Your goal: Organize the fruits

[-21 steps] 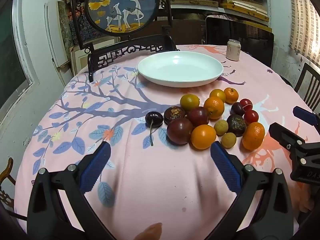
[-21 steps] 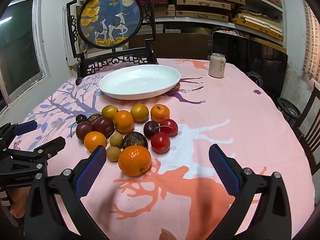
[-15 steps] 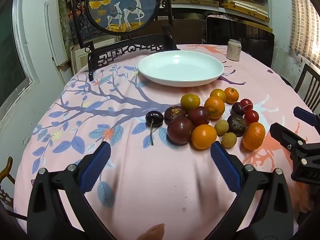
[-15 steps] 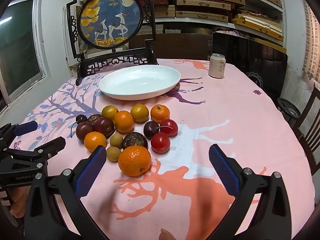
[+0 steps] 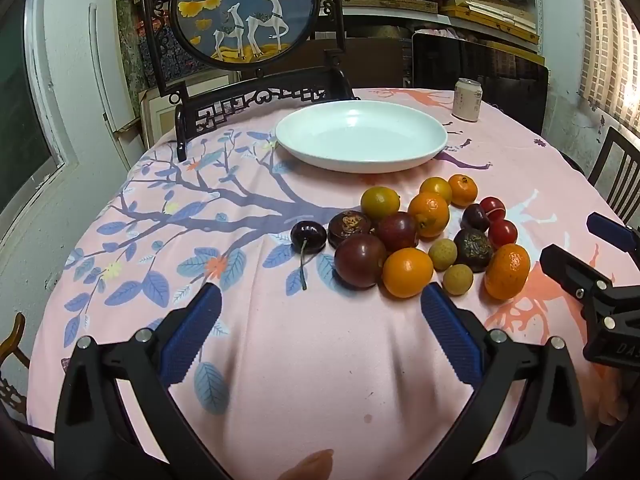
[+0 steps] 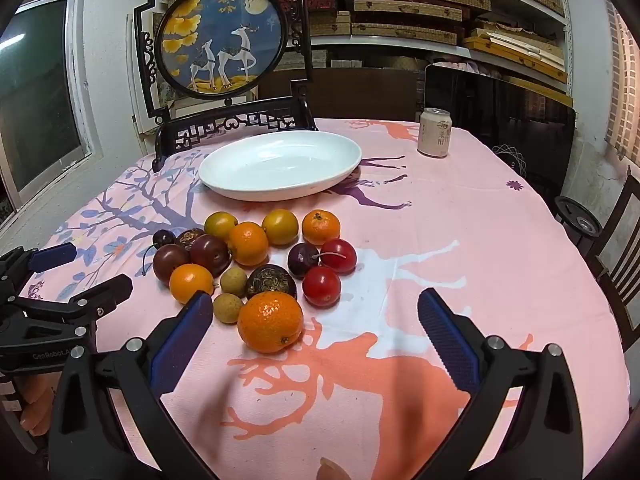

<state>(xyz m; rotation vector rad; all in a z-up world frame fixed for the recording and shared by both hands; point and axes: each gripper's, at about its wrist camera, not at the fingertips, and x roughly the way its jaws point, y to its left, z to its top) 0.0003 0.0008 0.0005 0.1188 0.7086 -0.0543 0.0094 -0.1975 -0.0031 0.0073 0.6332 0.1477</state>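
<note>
Left wrist view, what does it show?
— A round table under a pink tablecloth printed with blue branches and orange deer. The left gripper fills the lower frame, its blue-padded fingers spread wide with nothing between them. At centre right lies a cluster of mixed fruit: oranges, dark plums, red cherries, small tan longans. A dark cherry with a long stem sits at the cluster's left edge. Above the fruit, at upper centre, stands a wide, shallow white ceramic bowl, holding nothing. A pale drink can stands at upper right. The right gripper enters from the right edge.

And the right wrist view?
— The same table. The right gripper is also spread wide and holds nothing. A large orange mandarin lies just ahead of it, nearer its left finger, at the bottom of the fruit cluster left of centre. The white bowl sits above, the can at upper right. The left gripper shows at the left edge. A round framed picture of two deer stands at upper left.
</note>
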